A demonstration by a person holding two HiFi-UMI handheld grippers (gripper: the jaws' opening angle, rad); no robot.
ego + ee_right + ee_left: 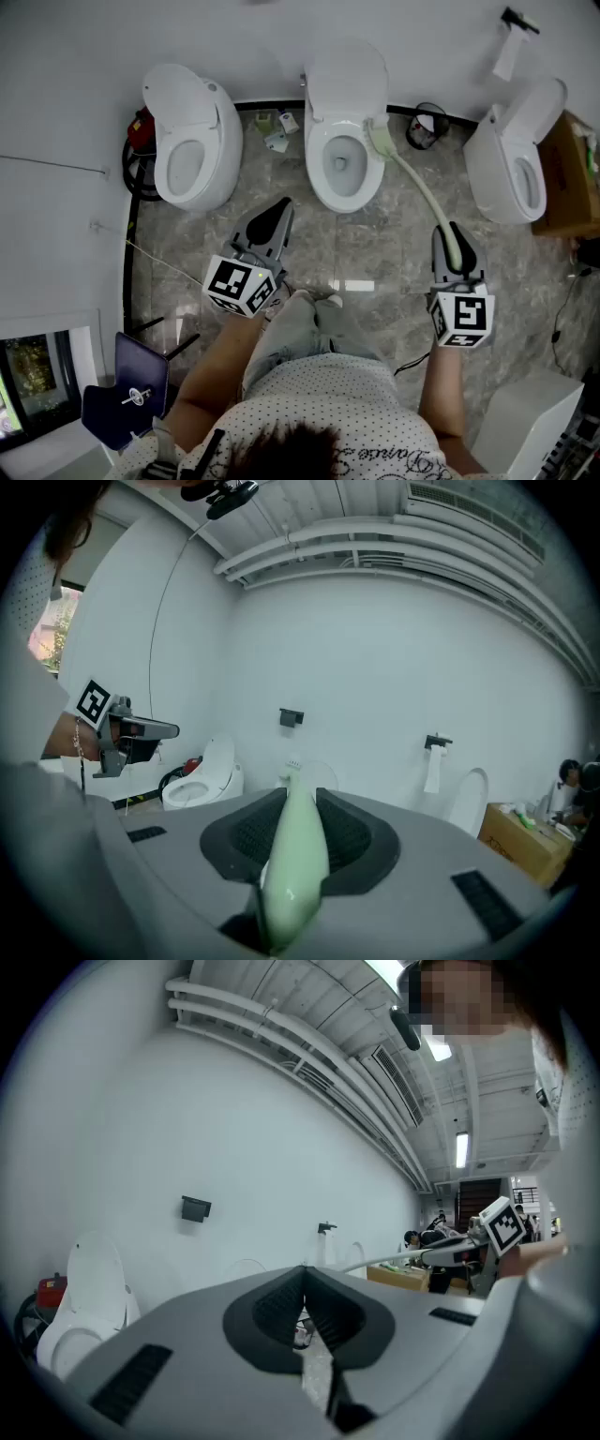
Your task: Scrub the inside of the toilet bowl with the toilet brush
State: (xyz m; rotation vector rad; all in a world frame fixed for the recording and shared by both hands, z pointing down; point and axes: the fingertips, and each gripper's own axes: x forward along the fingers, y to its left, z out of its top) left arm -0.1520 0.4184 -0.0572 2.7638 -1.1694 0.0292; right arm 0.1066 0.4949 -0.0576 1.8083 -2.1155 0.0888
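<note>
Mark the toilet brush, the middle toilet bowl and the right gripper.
toilet brush [421, 187], head view, middle of its handle.
middle toilet bowl [316, 164], head view, left side of the rim.
right gripper [448, 234], head view, between its fingertips.

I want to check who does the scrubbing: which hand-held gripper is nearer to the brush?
Right. The right hand-held gripper is shut on the brush by its handle; the left hand-held gripper is apart from it, to its left, shut and empty.
</note>
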